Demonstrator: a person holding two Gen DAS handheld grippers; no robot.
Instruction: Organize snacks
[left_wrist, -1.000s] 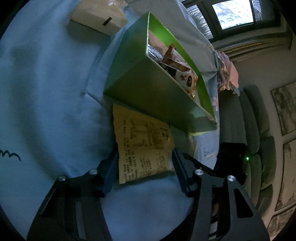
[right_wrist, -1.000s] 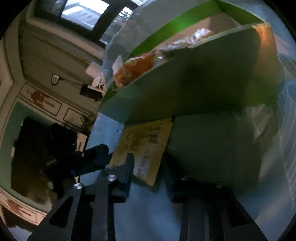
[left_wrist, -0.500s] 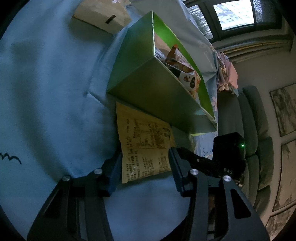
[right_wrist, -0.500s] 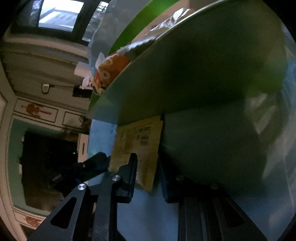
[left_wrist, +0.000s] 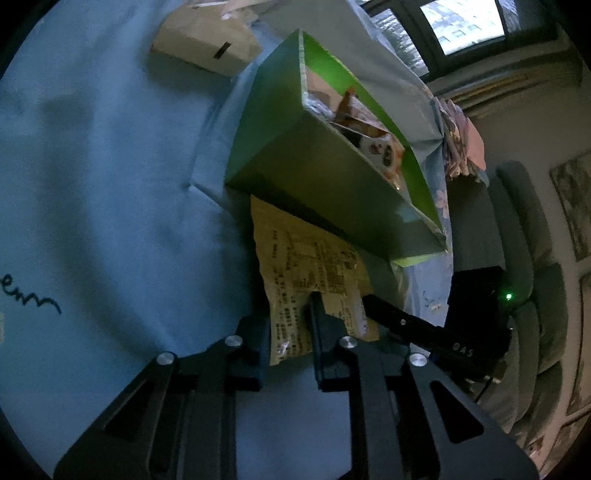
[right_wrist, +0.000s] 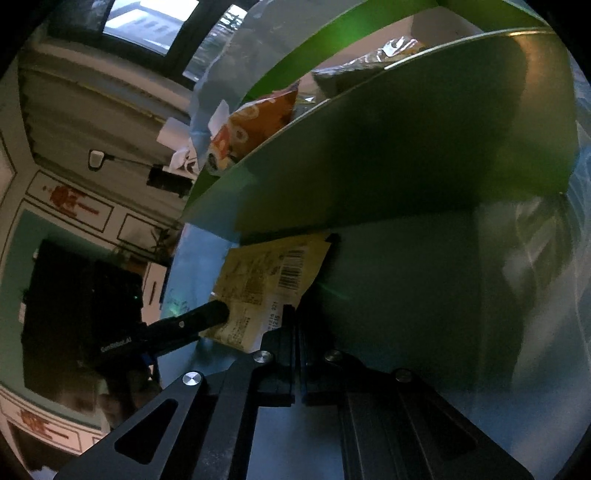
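Note:
A flat yellow snack packet (left_wrist: 306, 266) lies on the blue cloth, its far end tucked under a green box (left_wrist: 332, 177). My left gripper (left_wrist: 286, 325) is shut on the packet's near edge. In the right wrist view the same packet (right_wrist: 266, 280) shows its barcode, and my right gripper (right_wrist: 295, 317) is shut on its near corner. The left gripper's finger (right_wrist: 199, 319) touches the packet from the left. The green box (right_wrist: 406, 155) holds orange snack bags (right_wrist: 251, 129), which also show in the left wrist view (left_wrist: 373, 140).
A beige carton (left_wrist: 207, 48) lies on the blue cloth (left_wrist: 110, 184) beyond the green box. A grey sofa (left_wrist: 524, 236) stands past the cloth's right edge. A window (left_wrist: 461, 22) is at the back.
Both grippers have closed on the yellow packet, one from each side. Before, both stood open around its near edge.

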